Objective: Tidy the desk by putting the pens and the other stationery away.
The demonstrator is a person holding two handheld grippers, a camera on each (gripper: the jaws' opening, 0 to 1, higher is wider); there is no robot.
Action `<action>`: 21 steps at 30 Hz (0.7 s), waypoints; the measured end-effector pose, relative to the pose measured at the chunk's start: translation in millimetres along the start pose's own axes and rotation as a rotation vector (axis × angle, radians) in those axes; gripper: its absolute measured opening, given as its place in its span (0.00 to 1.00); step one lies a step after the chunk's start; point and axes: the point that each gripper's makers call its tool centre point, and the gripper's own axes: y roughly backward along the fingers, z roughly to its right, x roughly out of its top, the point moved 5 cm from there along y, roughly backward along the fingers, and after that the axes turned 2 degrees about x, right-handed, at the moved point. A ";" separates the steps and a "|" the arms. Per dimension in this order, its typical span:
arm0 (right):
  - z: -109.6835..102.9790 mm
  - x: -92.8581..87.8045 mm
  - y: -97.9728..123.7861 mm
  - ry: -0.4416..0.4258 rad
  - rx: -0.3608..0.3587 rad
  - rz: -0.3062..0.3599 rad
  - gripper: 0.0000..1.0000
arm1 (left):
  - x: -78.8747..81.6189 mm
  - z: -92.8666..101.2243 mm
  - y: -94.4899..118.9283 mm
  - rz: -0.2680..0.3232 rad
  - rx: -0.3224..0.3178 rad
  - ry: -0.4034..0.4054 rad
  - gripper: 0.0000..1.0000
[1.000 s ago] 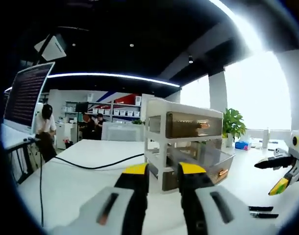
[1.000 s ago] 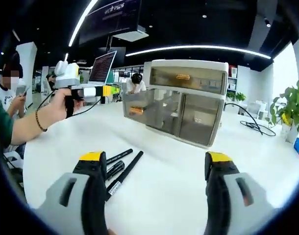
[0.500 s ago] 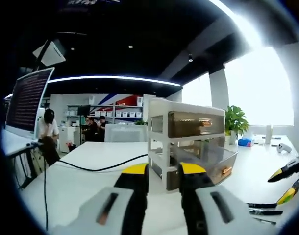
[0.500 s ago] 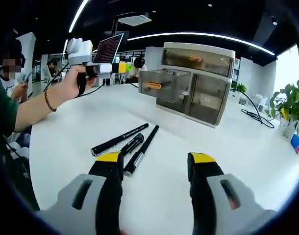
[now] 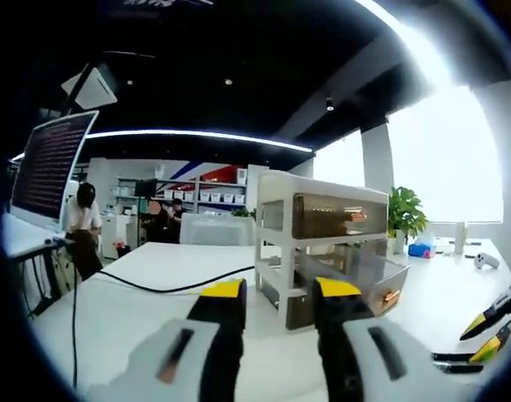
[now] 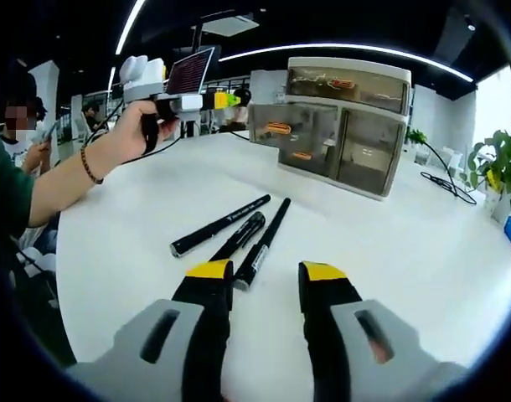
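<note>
Three black pens (image 6: 239,238) lie side by side on the white desk (image 6: 423,251) in the right gripper view, fanned slightly, just ahead of the right gripper (image 6: 265,275). Its yellow-tipped jaws stand a little apart with nothing between them, and the nearest pen end sits just beyond the left jaw tip. At the left of that view a person's hand (image 6: 130,134) holds the left gripper (image 6: 226,100) up above the desk, pointing toward the drawer unit (image 6: 343,126). The unit stands farther back on the desk, with a translucent drawer pulled out at its left side.

In the left gripper view a black cable (image 5: 147,285) crosses the desk on the left. The left gripper's own jaws are apart and empty, aimed at the drawer unit (image 5: 322,243), whose lower drawer (image 5: 360,280) is open. At the far right edge the right gripper's jaw tips (image 5: 490,322) hang over the pen ends (image 5: 452,360).
</note>
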 end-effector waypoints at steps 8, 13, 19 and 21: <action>-2.3 -6.2 -2.9 -0.052 0.001 -0.002 0.25 | 2.4 0.7 0.7 0.013 0.000 -0.052 0.51; 1.2 -7.9 -1.6 -0.098 -0.028 0.013 0.14 | 4.5 1.5 -0.4 0.027 0.009 -0.078 0.65; 5.5 -3.1 3.7 -0.254 -0.034 0.068 0.13 | 4.5 -3.4 -1.1 0.032 0.036 -0.075 0.89; 10.4 -1.2 7.3 -0.261 -0.046 0.083 0.13 | 3.8 -3.9 -1.9 0.027 0.042 -0.079 0.95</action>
